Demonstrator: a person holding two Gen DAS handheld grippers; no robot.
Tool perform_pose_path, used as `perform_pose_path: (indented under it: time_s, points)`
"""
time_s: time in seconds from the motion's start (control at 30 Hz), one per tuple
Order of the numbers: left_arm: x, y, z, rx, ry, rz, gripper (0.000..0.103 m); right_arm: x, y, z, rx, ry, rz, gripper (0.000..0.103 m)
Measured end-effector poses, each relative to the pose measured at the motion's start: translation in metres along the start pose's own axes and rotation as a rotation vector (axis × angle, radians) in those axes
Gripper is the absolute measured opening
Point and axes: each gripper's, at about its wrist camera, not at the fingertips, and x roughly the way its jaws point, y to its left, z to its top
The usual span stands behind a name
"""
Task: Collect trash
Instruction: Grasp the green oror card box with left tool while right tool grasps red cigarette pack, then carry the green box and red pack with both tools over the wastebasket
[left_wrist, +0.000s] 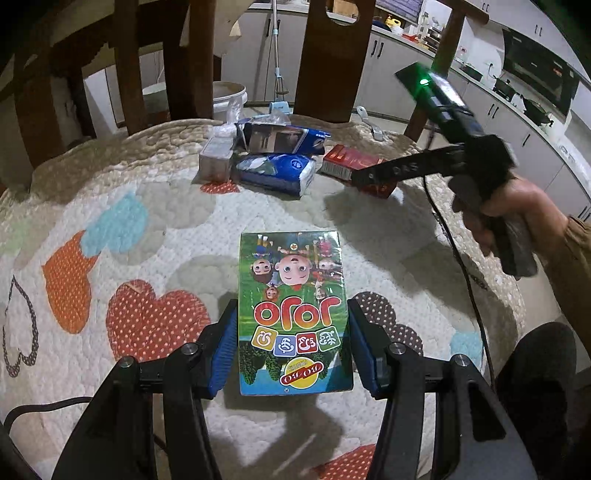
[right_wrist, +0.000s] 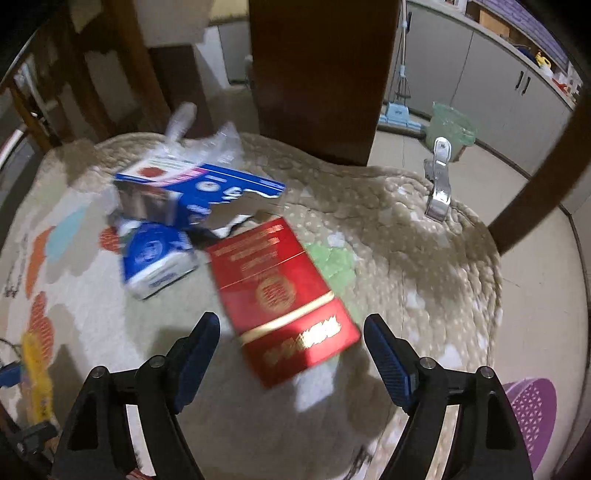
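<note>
The left gripper (left_wrist: 291, 345) has its fingers spread wide, either side of a green cartoon box (left_wrist: 293, 314), apparently not touching it. The right gripper (right_wrist: 291, 356) is equally wide open, with a red box (right_wrist: 282, 299) lying tilted between its fingers on the quilted bench (right_wrist: 406, 258).

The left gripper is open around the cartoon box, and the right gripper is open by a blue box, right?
Not quite. The box between the right gripper's open fingers is red, not blue, as the right wrist view shows; the blue boxes lie farther back. The rest is right: the left gripper is open around the cartoon box.
</note>
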Motion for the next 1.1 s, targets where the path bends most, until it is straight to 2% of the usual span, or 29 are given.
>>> perform_pose_path:
  time_s: [0.13, 0.23, 0.33, 0.53, 0.7, 0.83, 0.97, 1.1]
  points:
    - [-0.001, 0.003, -0.001, -0.003, -0.002, -0.013, 0.054, 0.012, -0.004, 0.007, 0.03, 0.011, -0.007, 0.084]
    - [-0.002, 0.002, 0.0, -0.006, -0.002, -0.013, 0.054, 0.011, -0.004, 0.004, 0.063, -0.006, 0.013, 0.072]
    - [-0.003, -0.001, -0.001, -0.001, -0.001, -0.008, 0.054, 0.0, -0.002, -0.003, 0.082, -0.035, 0.027, 0.072]
    - [-0.003, -0.012, 0.004, 0.013, 0.011, 0.001, 0.054, -0.045, -0.001, -0.044, 0.162, -0.126, 0.1, 0.072]
    - [-0.004, -0.031, 0.006, 0.045, 0.02, 0.009, 0.054, -0.076, -0.016, -0.084, 0.236, -0.188, 0.139, 0.072]
    - [-0.003, -0.049, 0.007, 0.08, 0.033, 0.014, 0.054, -0.099, -0.035, -0.112, 0.294, -0.239, 0.117, 0.072]
    - [-0.002, -0.07, 0.01, 0.112, 0.043, 0.013, 0.054, -0.114, -0.056, -0.135, 0.328, -0.294, 0.057, 0.072]
    - [0.002, -0.086, 0.011, 0.14, 0.063, 0.017, 0.054, -0.124, -0.083, -0.159, 0.407, -0.351, 0.047, 0.072]
